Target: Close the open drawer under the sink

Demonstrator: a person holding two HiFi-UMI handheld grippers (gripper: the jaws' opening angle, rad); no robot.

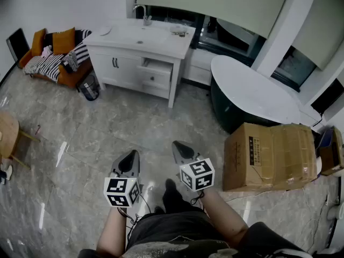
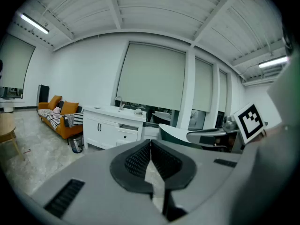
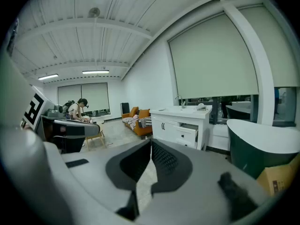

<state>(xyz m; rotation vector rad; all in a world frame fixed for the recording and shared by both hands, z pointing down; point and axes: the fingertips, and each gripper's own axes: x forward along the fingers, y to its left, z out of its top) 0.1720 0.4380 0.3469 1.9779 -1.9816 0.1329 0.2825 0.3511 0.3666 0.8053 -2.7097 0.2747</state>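
Observation:
The white sink cabinet (image 1: 137, 42) stands far across the floor, with its upper right drawer (image 1: 153, 77) pulled out. Both grippers hang low in front of me, well short of it. My left gripper (image 1: 131, 156) is shut with nothing between its jaws, and so is my right gripper (image 1: 179, 145). In the left gripper view the drawer (image 2: 128, 133) shows beyond the closed left gripper (image 2: 151, 142). In the right gripper view the open drawer (image 3: 187, 134) lies ahead and to the right of the closed right gripper (image 3: 151, 142).
A dark green bathtub (image 1: 252, 98) with a white top stands right of the cabinet. A cardboard box (image 1: 271, 157) sits near my right. An orange sofa (image 1: 56, 58) and a bin (image 1: 88, 87) are to the cabinet's left. A wooden table (image 1: 8, 136) stands at far left.

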